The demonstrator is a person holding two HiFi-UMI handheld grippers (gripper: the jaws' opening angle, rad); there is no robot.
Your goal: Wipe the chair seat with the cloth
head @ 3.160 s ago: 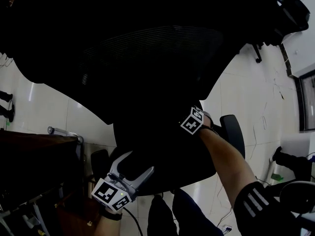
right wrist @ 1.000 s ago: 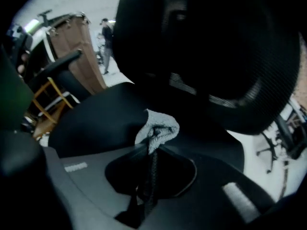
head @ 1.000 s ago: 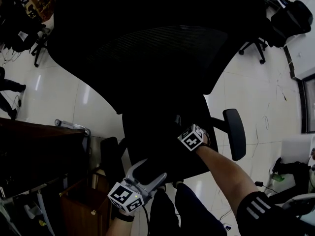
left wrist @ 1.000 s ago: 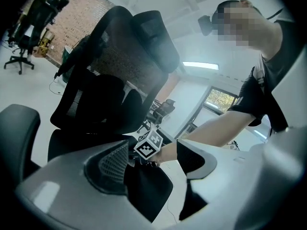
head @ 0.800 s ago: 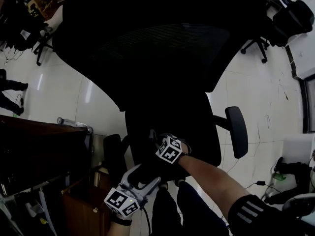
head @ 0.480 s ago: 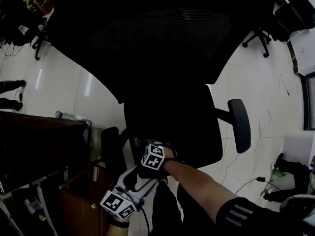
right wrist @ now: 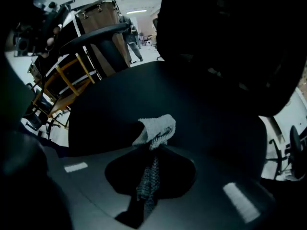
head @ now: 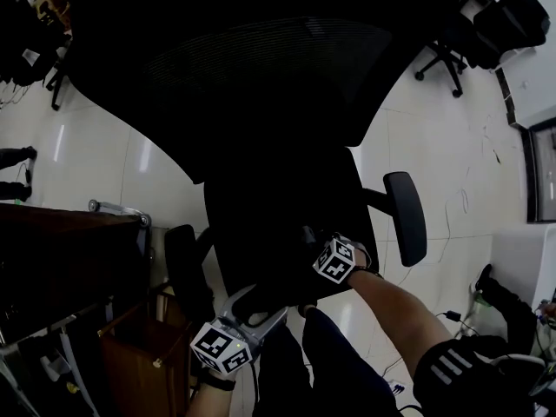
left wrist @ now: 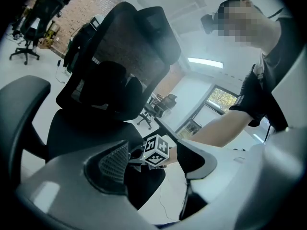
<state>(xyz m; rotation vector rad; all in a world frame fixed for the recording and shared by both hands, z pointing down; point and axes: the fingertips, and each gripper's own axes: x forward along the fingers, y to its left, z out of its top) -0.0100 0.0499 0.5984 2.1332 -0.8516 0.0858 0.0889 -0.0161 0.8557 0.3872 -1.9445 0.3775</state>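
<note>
The black office chair's seat (head: 278, 215) lies below its wide mesh backrest (head: 261, 76). My right gripper (head: 311, 240) is over the seat's front right part, its marker cube toward me. In the right gripper view that gripper (right wrist: 152, 150) is shut on a grey-white cloth (right wrist: 156, 127), whose bunched end rests on the dark seat (right wrist: 182, 95). My left gripper (head: 258, 301) hovers at the seat's front edge, open and holding nothing. In the left gripper view its jaws (left wrist: 153, 164) stand apart, with the seat (left wrist: 81, 128) beyond them.
Armrests stick out at the right (head: 406, 217) and left (head: 181, 268) of the seat. A dark wooden desk (head: 61, 259) stands close on the left. Another black chair (head: 512, 16) is at the far right. My legs (head: 304, 363) are just before the seat; cables lie on the white floor.
The right gripper swept the cloth leftward across the front of the seat, then came back to the front right. The left gripper stayed open near the front edge.
</note>
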